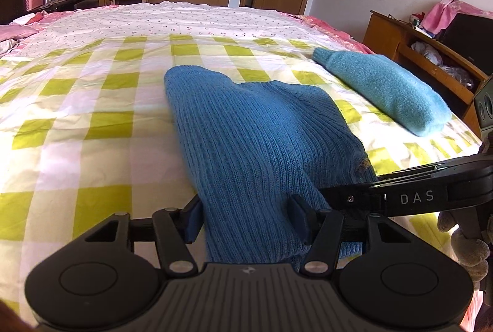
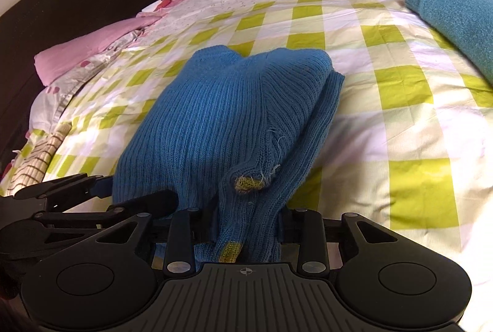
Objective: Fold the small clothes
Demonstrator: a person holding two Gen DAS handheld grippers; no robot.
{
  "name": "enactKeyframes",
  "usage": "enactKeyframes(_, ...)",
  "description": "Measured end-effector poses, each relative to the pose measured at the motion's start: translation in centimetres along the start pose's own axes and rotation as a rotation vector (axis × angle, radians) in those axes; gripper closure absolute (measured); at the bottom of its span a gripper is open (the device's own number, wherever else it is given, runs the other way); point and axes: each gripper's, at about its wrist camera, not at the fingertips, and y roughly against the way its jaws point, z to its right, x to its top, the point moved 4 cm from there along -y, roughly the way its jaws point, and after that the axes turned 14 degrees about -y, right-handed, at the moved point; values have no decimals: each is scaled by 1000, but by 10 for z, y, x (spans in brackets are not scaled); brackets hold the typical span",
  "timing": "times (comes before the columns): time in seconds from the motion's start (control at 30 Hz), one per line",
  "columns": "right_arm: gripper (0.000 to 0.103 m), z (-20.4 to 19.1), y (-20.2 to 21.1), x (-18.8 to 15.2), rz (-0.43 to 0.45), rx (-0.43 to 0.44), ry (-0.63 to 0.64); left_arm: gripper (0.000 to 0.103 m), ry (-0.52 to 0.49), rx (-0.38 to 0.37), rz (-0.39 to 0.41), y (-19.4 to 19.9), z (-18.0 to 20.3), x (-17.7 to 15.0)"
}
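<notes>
A blue ribbed knit garment (image 1: pixel 246 128) lies bunched on the green-and-white checked bed cover (image 1: pixel 92 104). Its near end rises into both grippers. My left gripper (image 1: pixel 246 208) is shut on a thick fold of the knit, with the blue pads (image 1: pixel 192 218) pressing its sides. In the right wrist view the right gripper (image 2: pixel 246 222) is shut on another bunch of the blue knit garment (image 2: pixel 228 116), where a yellow-trimmed edge (image 2: pixel 248 182) shows. The two grippers sit side by side; the right one's black body (image 1: pixel 416 196) reaches in from the right.
A folded teal fuzzy garment (image 1: pixel 385 85) lies on the bed to the right. A gloved hand (image 1: pixel 468 242) holds the right gripper. A wooden shelf unit (image 1: pixel 400 45) stands past the bed's right edge. A pink pillow (image 2: pixel 86 45) and dark headboard (image 2: pixel 61 2) are at left.
</notes>
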Motion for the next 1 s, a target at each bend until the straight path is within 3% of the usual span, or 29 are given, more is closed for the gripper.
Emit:
enactKeyframes(0.2,68,-6,12,-18,14,-16,32,41,-1,5,1,11,2,-11)
enactKeyframes(0.4,67,0,27,-13,39,-23,6,41,-7,41,33,27,-8,-8)
enactKeyframes(0.7,67,4,43,14,135,-35,-44,41,26,91,100,32,-28,10)
enactKeyframes(1.0,67,8,24,40,135,-11,-153,41,-14,76,111,14,-23,26)
